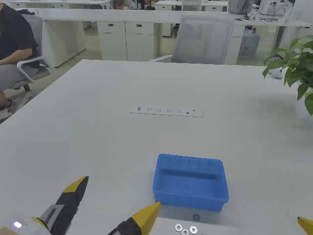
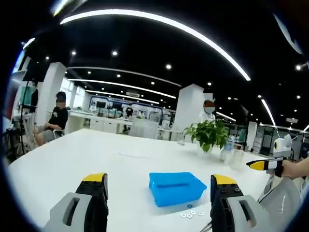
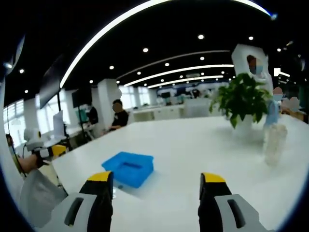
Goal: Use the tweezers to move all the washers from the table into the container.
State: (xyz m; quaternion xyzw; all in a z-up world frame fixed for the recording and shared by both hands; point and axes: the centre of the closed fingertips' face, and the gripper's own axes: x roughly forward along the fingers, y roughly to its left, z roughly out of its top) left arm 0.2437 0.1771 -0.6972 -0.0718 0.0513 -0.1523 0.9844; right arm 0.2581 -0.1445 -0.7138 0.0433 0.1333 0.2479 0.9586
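A: Head view: left gripper (image 1: 115,203) fingers apart, empty, partly cut off below.
B: And the washers (image 1: 186,228)?
A: On the bench (image 1: 98,122), just beside the blue container (image 1: 188,198), small at the frame edge; right gripper (image 3: 156,177) fingers likewise spread.

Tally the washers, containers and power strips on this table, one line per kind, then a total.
Washers: 4
Container: 1
Power strip: 1
Total: 6
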